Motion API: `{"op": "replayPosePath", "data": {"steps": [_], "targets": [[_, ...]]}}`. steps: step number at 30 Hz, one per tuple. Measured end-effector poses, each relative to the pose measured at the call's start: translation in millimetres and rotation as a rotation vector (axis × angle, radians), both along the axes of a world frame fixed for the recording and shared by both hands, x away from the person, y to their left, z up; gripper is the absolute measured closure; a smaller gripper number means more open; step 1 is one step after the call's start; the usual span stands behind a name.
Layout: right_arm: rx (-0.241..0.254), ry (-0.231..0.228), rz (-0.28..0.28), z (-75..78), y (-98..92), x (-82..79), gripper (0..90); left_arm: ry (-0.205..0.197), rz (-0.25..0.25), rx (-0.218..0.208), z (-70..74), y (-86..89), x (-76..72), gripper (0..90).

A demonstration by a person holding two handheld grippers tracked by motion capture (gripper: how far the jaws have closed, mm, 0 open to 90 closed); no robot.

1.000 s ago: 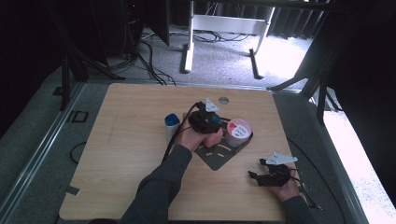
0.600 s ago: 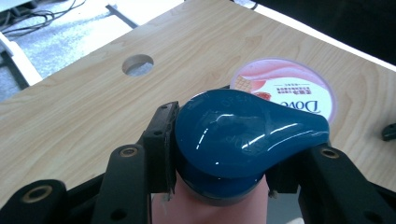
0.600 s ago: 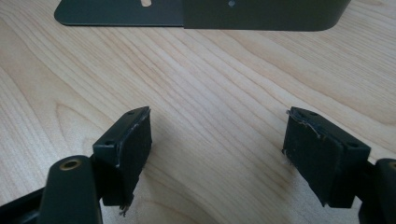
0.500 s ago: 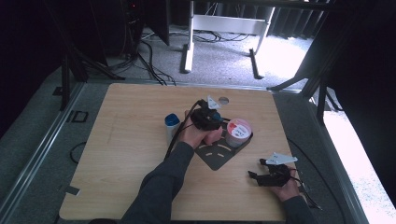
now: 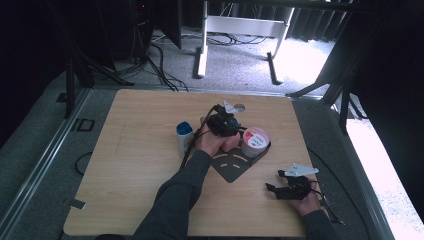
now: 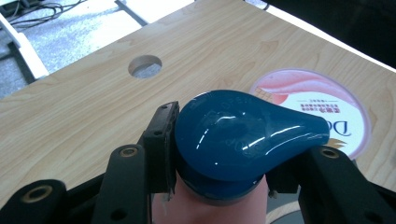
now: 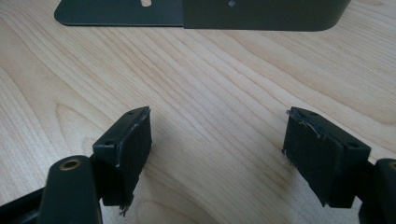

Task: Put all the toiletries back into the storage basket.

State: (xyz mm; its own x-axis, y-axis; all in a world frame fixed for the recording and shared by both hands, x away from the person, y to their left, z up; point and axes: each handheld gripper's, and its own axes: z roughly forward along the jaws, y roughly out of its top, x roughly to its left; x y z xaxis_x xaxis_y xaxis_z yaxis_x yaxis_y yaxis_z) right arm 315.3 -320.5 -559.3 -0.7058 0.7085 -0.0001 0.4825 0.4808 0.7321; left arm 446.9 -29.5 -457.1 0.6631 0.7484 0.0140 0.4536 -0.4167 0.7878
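Left gripper view: my left gripper (image 6: 219, 154) pinches the blue-capped bottle (image 6: 243, 135) by its cap.
Bottle position: just beside the pink tub (image 6: 322, 112), spout pointing toward it.
Right gripper (image 7: 217, 149): jaws spread, empty, well apart from tub.

The left gripper (image 5: 223, 125), with its fingers closed on the blue-capped bottle (image 6: 243, 135), has moved a little over the table (image 5: 140, 150) during the last second. In the high view it went toward about 4 o'clock and came slightly lower. Earlier it was at about 10 o'clock of the pink-lidded tub (image 5: 255, 141), with a small gap between them. Now it is at about 9 o'clock, just beside the tub. The person's left forearm (image 5: 185, 185) came along with it.
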Motion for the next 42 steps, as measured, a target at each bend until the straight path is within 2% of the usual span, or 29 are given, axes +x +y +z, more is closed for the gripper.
{"op": "replayPosePath", "data": {"steps": [8, 17, 42], "targets": [[0.001, 0.000, 0.000, 0.0, 0.1, -0.1, 23.2, 0.010, 0.012, -0.008, -2.0, -4.3, 5.4, 52.7], [-0.001, 0.000, 0.002, 0.0, 0.1, -0.2, 23.0, 0.003, 0.019, 0.004, -2.0, -11.4, 8.8, 52.7], [-0.001, 0.000, 0.004, 0.0, 0.0, -0.3, 22.9, -0.001, 0.107, -0.026, -3.3, -15.2, 17.7, 52.8]]}}
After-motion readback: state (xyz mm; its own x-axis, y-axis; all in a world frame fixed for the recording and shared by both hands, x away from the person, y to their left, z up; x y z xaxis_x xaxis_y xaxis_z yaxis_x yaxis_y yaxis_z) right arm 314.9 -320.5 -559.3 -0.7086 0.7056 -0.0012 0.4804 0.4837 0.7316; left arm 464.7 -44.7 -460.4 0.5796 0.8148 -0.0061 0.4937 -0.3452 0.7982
